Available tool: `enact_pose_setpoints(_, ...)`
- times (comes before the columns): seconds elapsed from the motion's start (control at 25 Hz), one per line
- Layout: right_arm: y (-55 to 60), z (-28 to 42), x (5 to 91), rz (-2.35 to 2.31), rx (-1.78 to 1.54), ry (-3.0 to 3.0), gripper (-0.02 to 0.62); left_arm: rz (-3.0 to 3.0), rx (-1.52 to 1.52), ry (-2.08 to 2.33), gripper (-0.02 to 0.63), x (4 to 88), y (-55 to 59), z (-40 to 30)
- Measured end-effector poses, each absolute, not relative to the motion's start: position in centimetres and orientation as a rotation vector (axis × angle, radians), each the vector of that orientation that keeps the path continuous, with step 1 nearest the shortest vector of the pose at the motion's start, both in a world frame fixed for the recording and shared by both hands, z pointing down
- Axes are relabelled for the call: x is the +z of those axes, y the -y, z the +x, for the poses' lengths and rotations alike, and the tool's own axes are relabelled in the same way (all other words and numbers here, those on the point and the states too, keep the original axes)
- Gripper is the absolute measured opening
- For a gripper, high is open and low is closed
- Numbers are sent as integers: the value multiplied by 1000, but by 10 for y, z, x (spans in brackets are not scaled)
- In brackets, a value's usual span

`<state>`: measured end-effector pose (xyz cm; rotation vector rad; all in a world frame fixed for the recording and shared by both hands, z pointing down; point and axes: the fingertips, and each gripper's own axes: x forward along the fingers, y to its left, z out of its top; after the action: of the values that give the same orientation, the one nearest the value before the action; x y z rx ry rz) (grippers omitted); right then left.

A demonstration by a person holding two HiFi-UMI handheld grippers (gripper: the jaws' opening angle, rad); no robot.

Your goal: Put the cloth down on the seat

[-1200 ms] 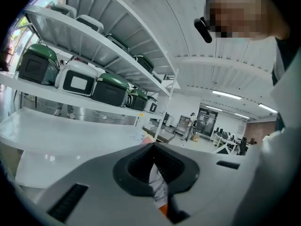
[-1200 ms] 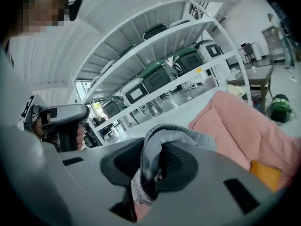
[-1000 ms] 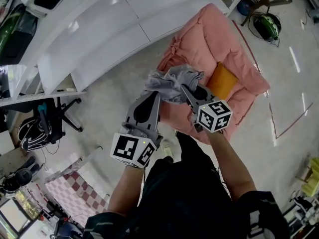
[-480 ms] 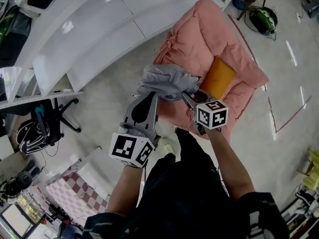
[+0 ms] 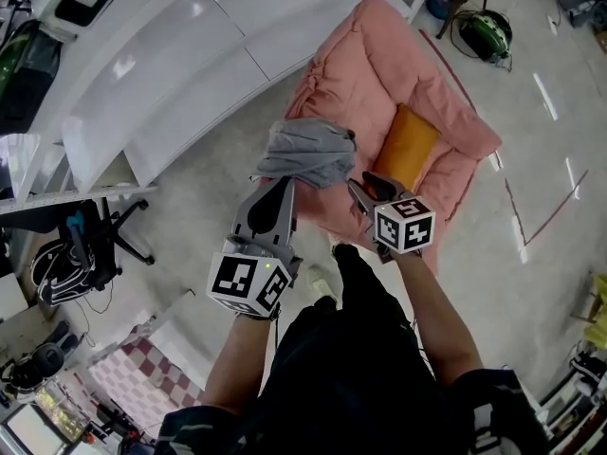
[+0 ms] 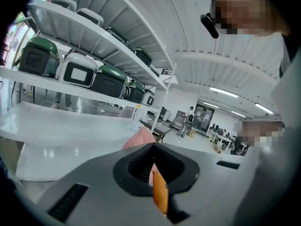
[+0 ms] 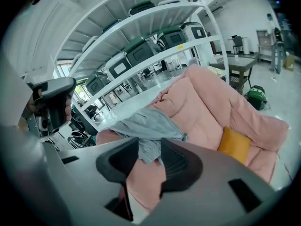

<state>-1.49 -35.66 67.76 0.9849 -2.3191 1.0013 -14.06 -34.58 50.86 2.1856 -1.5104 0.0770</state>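
A crumpled grey cloth [image 5: 305,152] hovers over the near left edge of the pink padded seat [image 5: 370,74], just past the tip of my left gripper [image 5: 285,183]. My right gripper [image 5: 356,188] stands a little apart from it, jaws open and closing slightly, pressing on nothing. In the right gripper view the cloth [image 7: 146,128] shows beyond the gap of that gripper [image 7: 150,147], in front of the seat [image 7: 207,107]. The left gripper [image 6: 153,147] has its tips together; the cloth is hidden in its view. An orange cushion [image 5: 408,150] lies on the seat.
A long white counter [image 5: 171,55] runs along the left. A black office chair [image 5: 85,245] stands at lower left, and a green and black object [image 5: 484,34] lies on the floor at upper right. Shelves with green-lidded bins [image 6: 70,69] rise behind.
The right gripper's jaws have opened off the cloth and drawn back. The cloth has gathered into a bundle and shifted left, towards the left gripper's tip.
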Motion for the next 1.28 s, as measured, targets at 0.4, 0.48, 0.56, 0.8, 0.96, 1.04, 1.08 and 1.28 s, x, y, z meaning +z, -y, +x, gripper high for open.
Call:
enact_pose_setpoints(0.4,335,-25,587,1055,806,2507,40,2169,33,1513,6,487,307,-147)
enact_pose_setpoints(0.48,329,-27,571,1065,771,2532,32,2168,21,1517,6,481,299,-149)
enact_pose_setpoints(0.56,324,-28,556,1080,740,2555,28,2169,15,1526,6,474,292,-152)
enact_pose_setpoints(0.8,306,-27,509,1123,627,2639,14,2198,-16,1533,6,449,269,-154)
enact_pose_setpoints(0.96,293,-26,472,1151,584,2704,11,2215,-25,1540,6,429,254,-156)
enact_pose_setpoints(1.04,288,-27,454,1156,555,2736,11,2230,-30,1547,6,417,248,-158)
enact_pose_setpoints(1.08,285,-27,444,1157,534,2753,9,2239,-34,1552,6,411,246,-158)
enact_pose_setpoints(1.28,271,-30,399,1155,430,2827,8,2272,-61,1581,6,383,232,-165)
